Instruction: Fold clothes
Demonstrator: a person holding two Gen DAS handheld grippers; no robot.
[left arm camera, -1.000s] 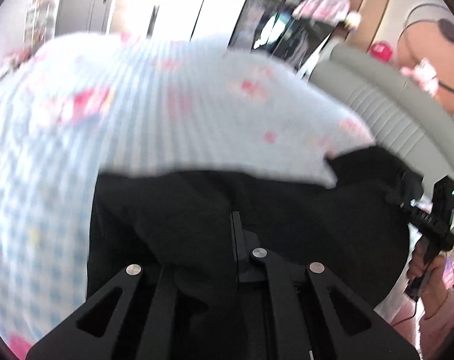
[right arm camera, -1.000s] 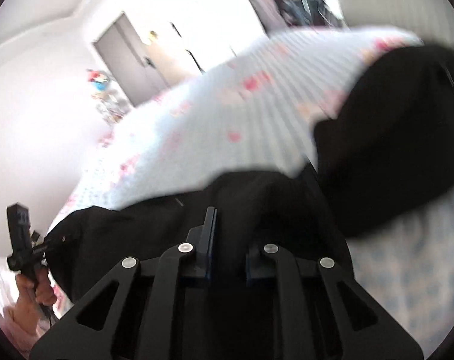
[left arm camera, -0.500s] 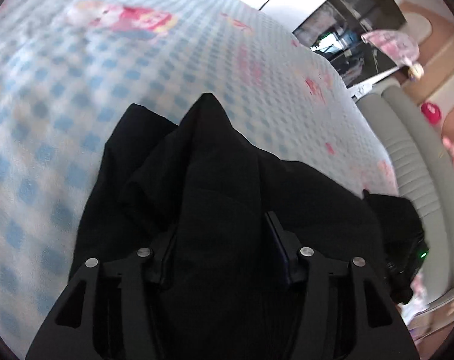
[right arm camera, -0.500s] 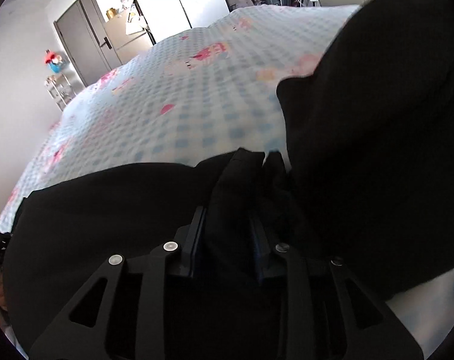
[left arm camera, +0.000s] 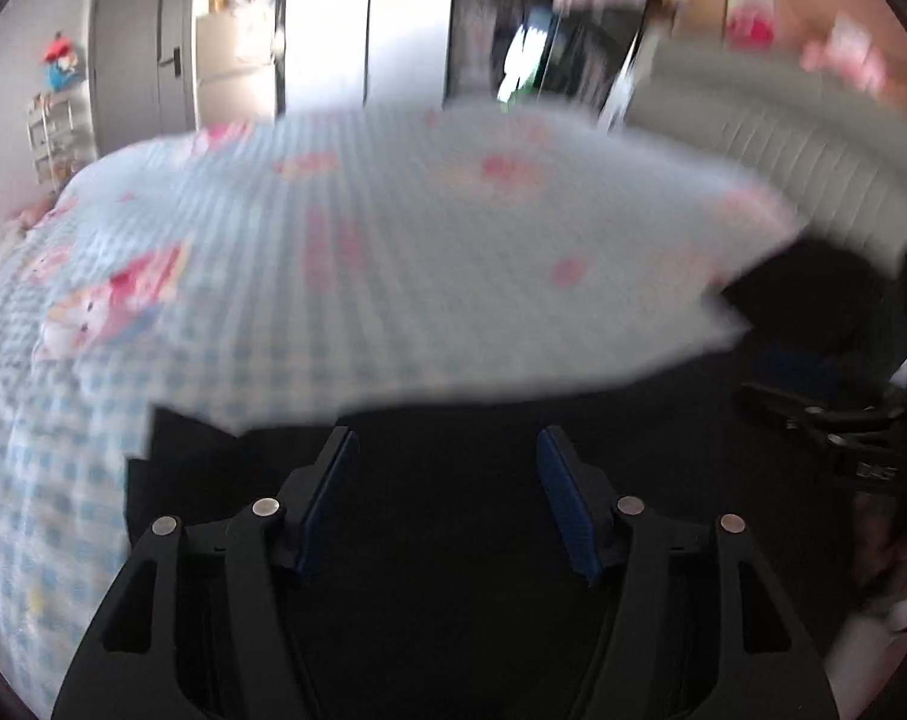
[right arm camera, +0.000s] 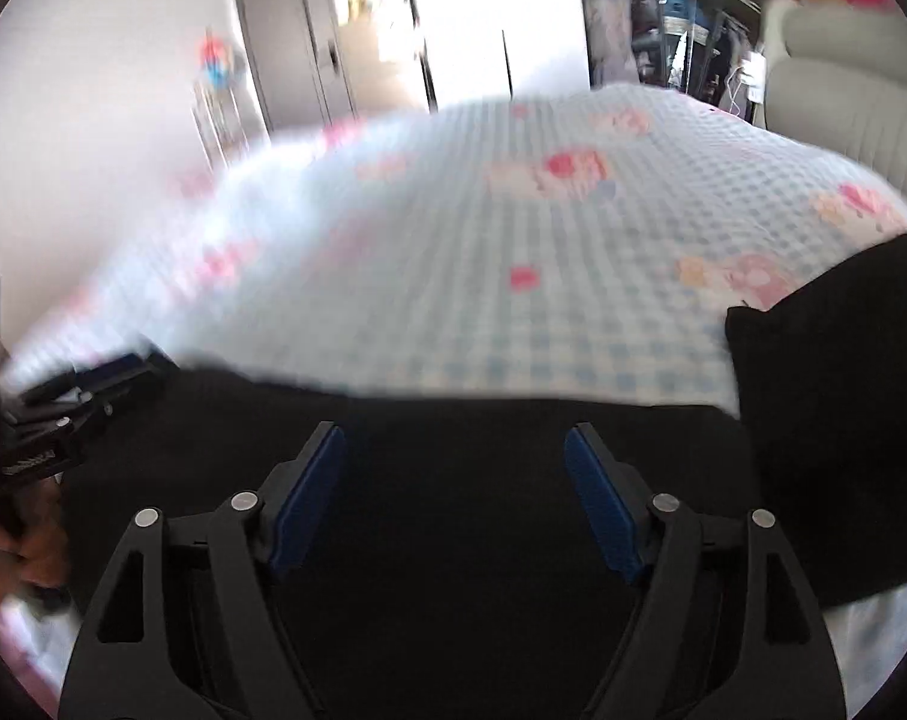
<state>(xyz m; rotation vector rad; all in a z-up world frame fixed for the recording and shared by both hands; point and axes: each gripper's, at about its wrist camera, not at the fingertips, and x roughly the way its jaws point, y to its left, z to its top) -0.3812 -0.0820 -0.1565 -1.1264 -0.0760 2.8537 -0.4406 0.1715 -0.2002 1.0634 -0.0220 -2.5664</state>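
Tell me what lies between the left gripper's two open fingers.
Only the black garment fills the gap of the left gripper, seen in the left wrist view; its fingers stand apart, not pinching it.

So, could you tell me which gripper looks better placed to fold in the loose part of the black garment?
Probably the right gripper: open, with the garment's raised black flap just to its right. The left gripper, also open, is over flat cloth.
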